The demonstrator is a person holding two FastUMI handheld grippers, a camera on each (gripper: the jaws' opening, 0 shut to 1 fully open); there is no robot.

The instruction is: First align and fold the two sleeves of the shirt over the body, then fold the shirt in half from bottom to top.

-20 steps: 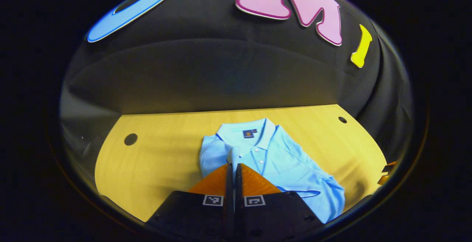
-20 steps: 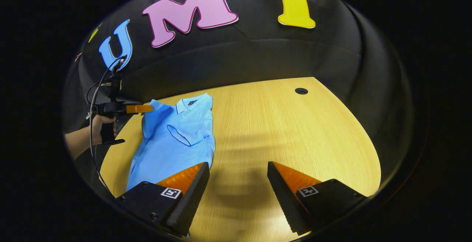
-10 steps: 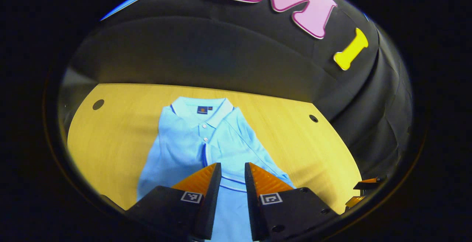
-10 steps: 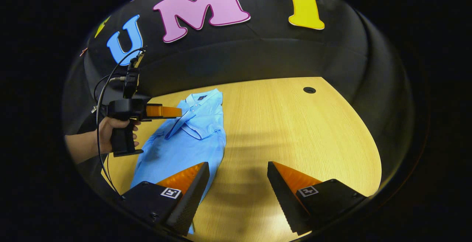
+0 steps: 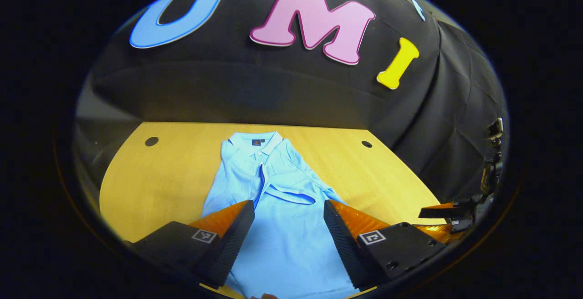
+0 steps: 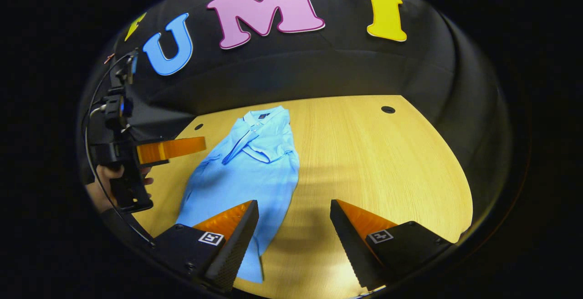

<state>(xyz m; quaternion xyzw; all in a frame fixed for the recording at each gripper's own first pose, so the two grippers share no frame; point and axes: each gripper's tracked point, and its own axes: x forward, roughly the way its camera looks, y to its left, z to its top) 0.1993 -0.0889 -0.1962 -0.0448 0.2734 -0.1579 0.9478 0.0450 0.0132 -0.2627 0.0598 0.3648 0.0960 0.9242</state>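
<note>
A light blue polo shirt [image 5: 278, 217] lies flat on the wooden table [image 5: 173, 171], collar toward the back wall, both sleeves [image 5: 291, 195] folded over the chest. My left gripper [image 5: 288, 217] hovers open above the shirt's lower body with nothing between its fingers. In the right gripper view the shirt [image 6: 246, 171] lies to the left, and my right gripper [image 6: 294, 217] stands open over bare table beside the shirt's right edge. The left gripper [image 6: 171, 149] also appears there, held by a hand at the far left, above the table left of the shirt.
Round cable holes [image 5: 151, 141] [image 5: 366, 144] [image 6: 388, 109] sit in the tabletop near the back. Black cloth walls close in behind and at the sides. The right gripper [image 5: 444, 212] shows at the right edge of the left gripper view. Bare table [image 6: 373, 162] spreads right of the shirt.
My left gripper let go of the left sleeve, which now lies folded over the chest, opened wide and drew back toward the shirt's lower part. The right gripper stayed open, barely moving.
</note>
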